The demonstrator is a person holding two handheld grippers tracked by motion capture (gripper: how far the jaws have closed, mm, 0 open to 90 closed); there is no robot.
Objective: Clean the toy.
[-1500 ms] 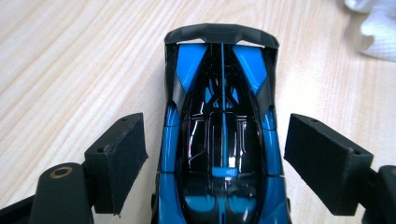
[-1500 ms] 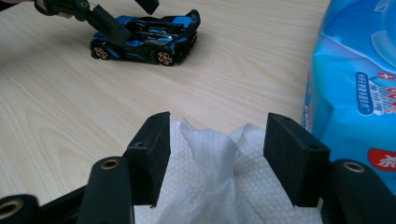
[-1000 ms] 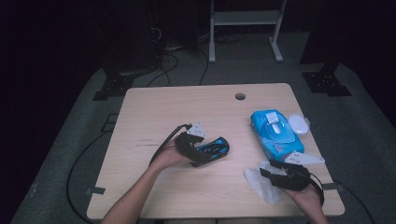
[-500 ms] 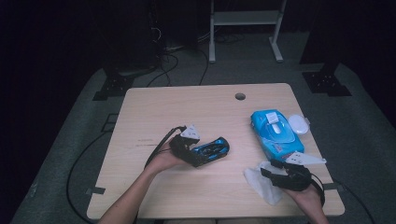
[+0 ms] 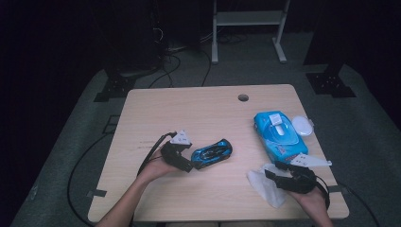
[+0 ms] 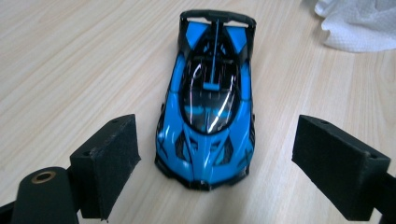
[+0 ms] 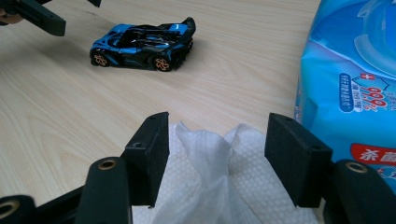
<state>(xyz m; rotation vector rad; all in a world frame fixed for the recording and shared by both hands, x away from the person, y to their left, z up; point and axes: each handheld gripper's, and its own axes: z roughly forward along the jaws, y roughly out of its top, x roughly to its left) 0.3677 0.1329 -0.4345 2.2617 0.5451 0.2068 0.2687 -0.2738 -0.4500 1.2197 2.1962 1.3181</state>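
Observation:
A blue and black toy car [image 5: 212,153] stands on the wooden table [image 5: 198,113] left of centre. My left gripper [image 5: 188,162] is at the car's nose, open. In the left gripper view the car [image 6: 208,107] points at me and its front lies between the wide-apart pads [image 6: 109,158] of the left gripper [image 6: 219,140], not touching them. My right gripper [image 5: 276,176] rests at the front right over a crumpled white wipe [image 5: 262,185]. In the right gripper view it [image 7: 223,140] is open, with a raised fold of the wipe [image 7: 205,149] between the jaws.
A blue pack of wet wipes [image 5: 278,134] lies at the right, also close on the right in the right gripper view [image 7: 350,84]. A small white oval lid [image 5: 301,126] sits beside it. A cable hole [image 5: 243,98] is at the table's far side.
My left gripper has shifted slightly left and toward the person, staying at the car's nose. The right gripper and wipe have hardly moved.

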